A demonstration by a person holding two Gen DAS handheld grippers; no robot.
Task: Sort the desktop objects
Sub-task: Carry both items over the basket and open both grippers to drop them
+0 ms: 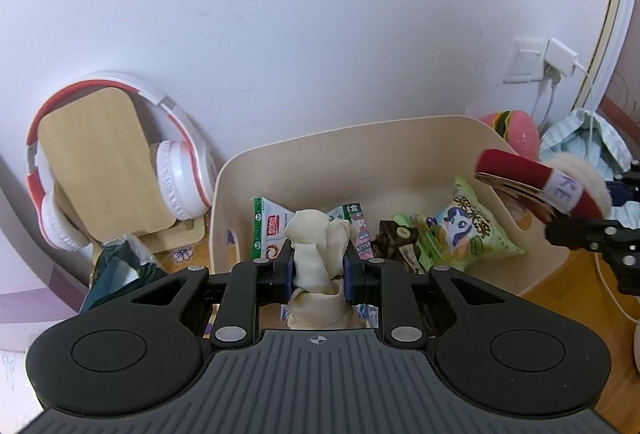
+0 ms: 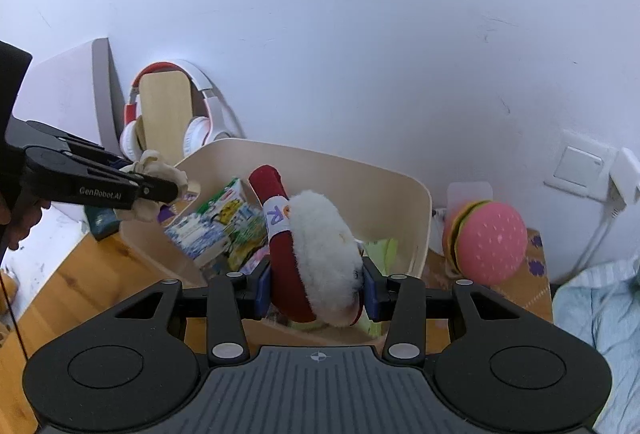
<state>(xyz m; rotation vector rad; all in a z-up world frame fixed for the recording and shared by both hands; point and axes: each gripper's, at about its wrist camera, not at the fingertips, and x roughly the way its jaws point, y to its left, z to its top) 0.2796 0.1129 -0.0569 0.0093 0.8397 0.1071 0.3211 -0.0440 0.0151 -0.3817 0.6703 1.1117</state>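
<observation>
Both clenched: left claw (image 1: pixel 319 272) grips cream knotted cloth (image 1: pixel 316 258), right claw (image 2: pixel 316 290) grips red-and-white fluffy earmuffs (image 2: pixel 316 258), both over the beige bin (image 2: pixel 420 218) at the bench's back edge.

One beige bin (image 2: pixel 420 218) holds about five snack packets (image 1: pixel 468 230). One pair of red-and-white headphones (image 1: pixel 176 169) hangs on one wooden stand (image 1: pixel 100 161). One burger plush (image 2: pixel 488 238), one cream knotted toy (image 1: pixel 316 254), one red-and-white fluffy earmuff (image 2: pixel 316 258), two grippers.
</observation>
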